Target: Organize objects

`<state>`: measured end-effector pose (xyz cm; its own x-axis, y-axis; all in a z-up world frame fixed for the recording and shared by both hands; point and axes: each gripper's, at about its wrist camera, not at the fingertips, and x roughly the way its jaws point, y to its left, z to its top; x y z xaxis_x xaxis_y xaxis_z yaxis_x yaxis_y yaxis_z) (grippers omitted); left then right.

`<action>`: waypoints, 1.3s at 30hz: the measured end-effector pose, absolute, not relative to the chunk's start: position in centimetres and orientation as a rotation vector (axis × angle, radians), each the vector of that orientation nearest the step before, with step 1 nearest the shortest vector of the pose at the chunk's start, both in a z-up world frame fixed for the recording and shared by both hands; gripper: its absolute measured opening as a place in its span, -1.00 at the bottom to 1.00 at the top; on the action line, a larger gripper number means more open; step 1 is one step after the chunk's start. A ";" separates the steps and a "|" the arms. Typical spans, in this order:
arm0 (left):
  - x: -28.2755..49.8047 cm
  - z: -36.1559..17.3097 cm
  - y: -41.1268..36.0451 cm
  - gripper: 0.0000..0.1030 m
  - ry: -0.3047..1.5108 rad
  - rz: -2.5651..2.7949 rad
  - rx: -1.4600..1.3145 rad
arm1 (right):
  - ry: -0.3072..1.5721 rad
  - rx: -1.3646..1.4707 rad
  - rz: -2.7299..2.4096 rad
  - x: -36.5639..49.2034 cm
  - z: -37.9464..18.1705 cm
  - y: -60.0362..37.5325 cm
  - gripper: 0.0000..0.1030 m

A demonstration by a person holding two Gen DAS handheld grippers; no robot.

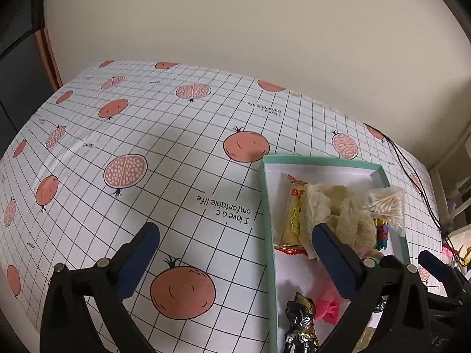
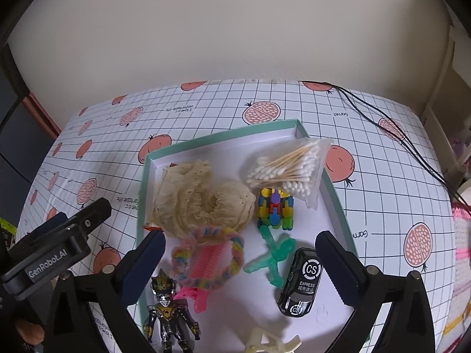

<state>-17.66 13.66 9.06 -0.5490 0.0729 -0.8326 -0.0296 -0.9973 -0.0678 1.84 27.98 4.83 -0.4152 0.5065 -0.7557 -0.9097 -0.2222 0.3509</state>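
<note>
Box (image 2: 335, 188) crammed w/ toys, cotton swabs (image 2: 285, 167) – both grippers' fingers (image 2: 147, 253) spread, empty – cables (image 2: 397, 135) nearby

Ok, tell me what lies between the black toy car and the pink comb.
In the right wrist view, a green balloon-dog toy lies between the black toy car and pink comb.

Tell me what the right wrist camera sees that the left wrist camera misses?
Only the right wrist view shows the black toy car, green plastic figure, rainbow loop and cream clip. Only the left wrist view clearly shows the yellow snack packet and much bare tablecloth. Both show the teal box, lace cloth, cotton swabs, block toy, armoured figure, and open jaws.
</note>
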 end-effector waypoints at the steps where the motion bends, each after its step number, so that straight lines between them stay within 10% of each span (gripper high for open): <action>1: -17.6 9.2 13.5 1.00 -0.080 2.714 -1.456 | 0.978 -0.615 1.807 1.8 4.9 27.9 1.00; 39: -8.2 14.0 8.4 1.00 0.100 2.715 -1.237 | 0.926 -0.538 1.778 1.5 8.5 17.6 1.00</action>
<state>-8.22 8.45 14.00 -0.6464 0.1138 -0.7545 -0.1690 -0.9856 -0.0039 1.55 17.59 8.50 -0.3841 0.5782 -0.7198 -0.9212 -0.1881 0.3405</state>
